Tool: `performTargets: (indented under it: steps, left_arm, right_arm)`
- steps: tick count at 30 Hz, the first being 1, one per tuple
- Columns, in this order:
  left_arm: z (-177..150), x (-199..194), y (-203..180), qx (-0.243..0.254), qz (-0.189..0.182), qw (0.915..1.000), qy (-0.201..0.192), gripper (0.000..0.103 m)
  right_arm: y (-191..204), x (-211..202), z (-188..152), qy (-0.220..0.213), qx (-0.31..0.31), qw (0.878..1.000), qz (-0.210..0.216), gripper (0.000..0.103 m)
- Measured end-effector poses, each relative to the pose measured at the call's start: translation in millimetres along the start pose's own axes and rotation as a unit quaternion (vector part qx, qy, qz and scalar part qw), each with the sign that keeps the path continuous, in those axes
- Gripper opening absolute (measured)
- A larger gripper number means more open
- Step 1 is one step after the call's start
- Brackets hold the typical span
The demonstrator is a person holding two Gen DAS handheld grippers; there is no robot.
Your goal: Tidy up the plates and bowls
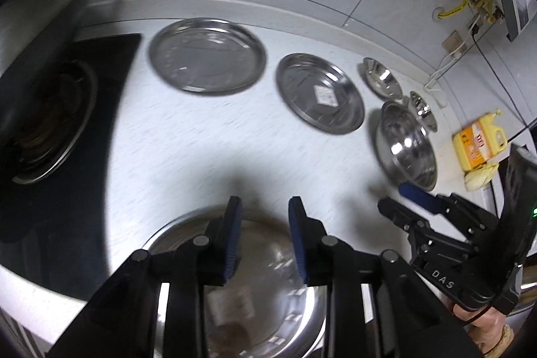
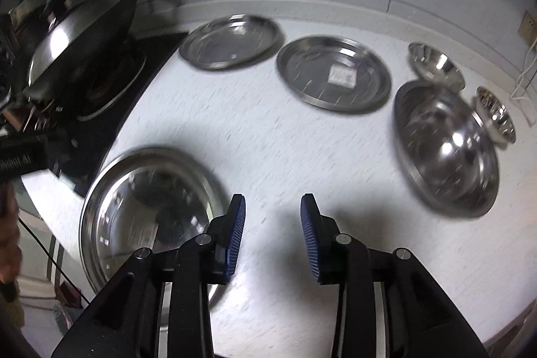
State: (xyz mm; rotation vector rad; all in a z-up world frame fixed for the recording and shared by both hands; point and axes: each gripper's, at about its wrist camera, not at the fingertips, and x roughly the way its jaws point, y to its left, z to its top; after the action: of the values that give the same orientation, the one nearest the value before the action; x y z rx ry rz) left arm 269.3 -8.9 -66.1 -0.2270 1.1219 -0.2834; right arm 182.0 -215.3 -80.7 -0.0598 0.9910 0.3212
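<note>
Steel dishes lie on a white counter [image 2: 278,150]. A large plate [image 1: 268,274] rests at the front edge, right under my left gripper [image 1: 265,207], which is open with nothing between its pads. In the right wrist view that plate [image 2: 144,207] lies to the left of my right gripper [image 2: 272,203], open and empty above bare counter. Two more plates [image 2: 231,41] [image 2: 334,72] sit along the back, the second with a sticker. A big bowl [image 2: 443,146] and two small bowls [image 2: 436,64] [image 2: 495,114] stand at the right. The right gripper [image 1: 399,198] shows near the big bowl [image 1: 406,146].
A black gas hob [image 2: 110,83] with a lidded wok [image 2: 77,36] fills the left side. A yellow bottle [image 1: 476,143] and a cloth sit at the far right, below wall pipes and cables. The counter's front edge runs close under the large plate.
</note>
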Motion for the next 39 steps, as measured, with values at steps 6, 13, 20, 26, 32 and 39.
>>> performTargets:
  steps: [6,13,20,26,32,39]
  left_arm:
    - [48,54,-23,-0.028,0.004,0.9993,0.024,0.028]
    - [94,120,-19,-0.094,0.013,0.9948,0.038,0.028]
    - [109,158,-14,-0.123,0.007,0.9914,0.046,0.028]
    - [113,178,-11,-0.135,0.010,0.9891,0.057,0.028]
    - [118,183,-16,-0.120,-0.002,0.9913,0.054,0.028]
    - [123,194,-23,-0.127,-0.023,0.9897,0.063,0.028]
  right_arm:
    - [-40,2,63,-0.024,-0.002,0.999,-0.027,0.047]
    - [-97,59,130,0.011,-0.007,0.999,-0.030,0.055]
    - [-135,121,159,0.067,0.004,0.998,0.009,0.055]
    - [-145,150,164,0.093,0.003,0.995,0.017,0.055]
    - [-148,167,164,0.111,-0.008,0.993,0.028,0.055]
    - [-155,177,162,0.119,-0.012,0.992,0.044,0.054]
